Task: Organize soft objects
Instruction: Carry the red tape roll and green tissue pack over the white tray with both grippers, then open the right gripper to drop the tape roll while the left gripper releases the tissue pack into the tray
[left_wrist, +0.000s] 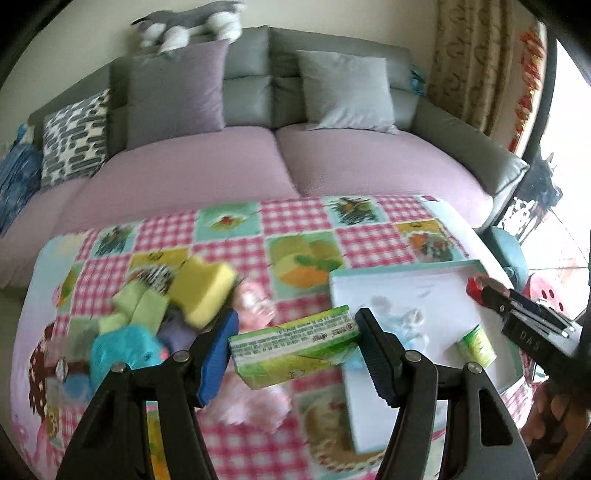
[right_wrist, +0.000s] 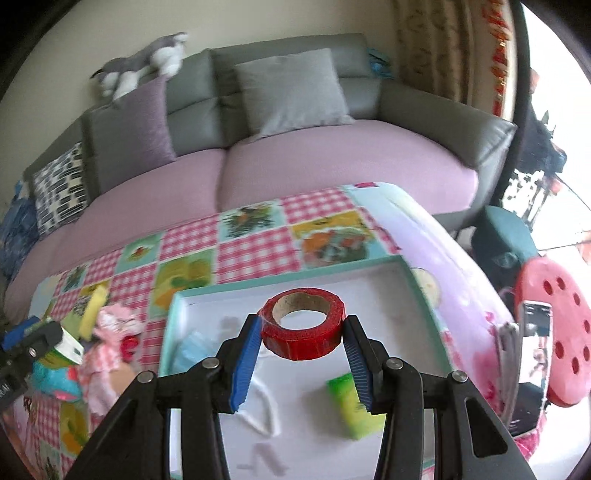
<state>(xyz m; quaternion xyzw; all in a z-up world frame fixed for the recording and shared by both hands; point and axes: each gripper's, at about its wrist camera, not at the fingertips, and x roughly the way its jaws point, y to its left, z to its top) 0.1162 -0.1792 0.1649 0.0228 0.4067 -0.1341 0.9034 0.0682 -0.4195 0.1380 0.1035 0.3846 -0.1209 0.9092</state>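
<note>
The left gripper (left_wrist: 295, 343) clamps a green carton (left_wrist: 295, 345) above the checked surface (left_wrist: 229, 236); the right gripper (right_wrist: 301, 332) grips a red tape roll (right_wrist: 302, 323) over the white tray (right_wrist: 369, 280).

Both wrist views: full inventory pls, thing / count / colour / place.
Green carton: 1, green, between the left gripper's pads.
Tape roll: 1, red, between the right gripper's pads, above the tray.
Tray: 1, white with teal rim, on the tablecloth's right side.
Small green pack: 1, in the tray.
Soft pile: several, yellow, green, teal, pink, left of the tray.
Tablecloth: 1, pink check.
Sofa: 1, grey and lilac, behind.
Cushions: 3.
Plush dog: 1, grey-white, on the sofa back.
Stool: 1, red, right.
Left gripper: gripping.
Right gripper: gripping.
</note>
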